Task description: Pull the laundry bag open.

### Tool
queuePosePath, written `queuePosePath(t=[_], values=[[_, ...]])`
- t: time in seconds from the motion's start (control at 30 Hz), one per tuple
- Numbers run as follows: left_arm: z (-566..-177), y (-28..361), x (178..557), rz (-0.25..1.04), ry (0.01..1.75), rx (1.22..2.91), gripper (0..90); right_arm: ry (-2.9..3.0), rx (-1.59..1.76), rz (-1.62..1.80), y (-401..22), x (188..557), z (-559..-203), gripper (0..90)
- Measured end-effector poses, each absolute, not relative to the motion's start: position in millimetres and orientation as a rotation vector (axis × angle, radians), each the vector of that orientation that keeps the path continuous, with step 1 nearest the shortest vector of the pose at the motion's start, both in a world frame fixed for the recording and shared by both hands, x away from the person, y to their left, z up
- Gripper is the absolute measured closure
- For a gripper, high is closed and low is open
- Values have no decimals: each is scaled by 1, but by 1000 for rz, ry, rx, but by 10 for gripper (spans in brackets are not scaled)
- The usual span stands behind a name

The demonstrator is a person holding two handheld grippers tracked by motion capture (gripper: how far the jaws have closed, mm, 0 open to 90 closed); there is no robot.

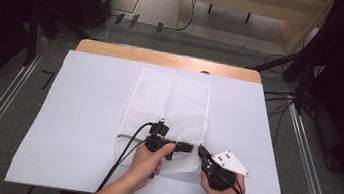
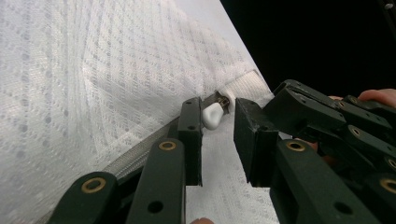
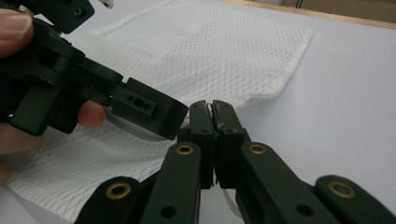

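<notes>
At the near edge of the white table cover (image 1: 82, 115) the right gripper (image 1: 201, 153) is clamped tight on the corner of the white mesh bag (image 1: 168, 106). The left gripper (image 2: 218, 135) has its jaws parted around the bag's white zipper pull (image 2: 212, 115) — no squeeze on it. The bag lies flat at mid-table. Beyond, the wooden table edge (image 1: 165, 57), then grey floor (image 1: 162, 5) with cables.
</notes>
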State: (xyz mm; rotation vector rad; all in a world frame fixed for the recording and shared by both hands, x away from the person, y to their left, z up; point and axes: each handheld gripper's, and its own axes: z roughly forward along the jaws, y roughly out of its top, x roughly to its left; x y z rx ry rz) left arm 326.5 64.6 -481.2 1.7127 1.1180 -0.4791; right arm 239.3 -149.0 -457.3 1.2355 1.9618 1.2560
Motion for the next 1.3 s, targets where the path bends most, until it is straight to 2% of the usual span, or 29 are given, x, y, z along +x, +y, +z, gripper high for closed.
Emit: queuePosePath(t=[0.1,0.17,0.3,0.57,1.3], values=[[-481,64,327,-466,1119,1708,748,1967,1242,1257,-149,239,-458,898],[-481,64,327,-471,1115,1706,831,1970,1246,1261,-150,240,-458,899],[-479,64,326,-440,1095,1734,873,1992,1261,1272,-150,240,-458,900],[-473,64,323,-346,1084,1786,876,1998,1253,1233,-148,240,-456,900],[-471,69,321,-249,1065,1856,875,1984,1260,1221,-150,239,-454,900]])
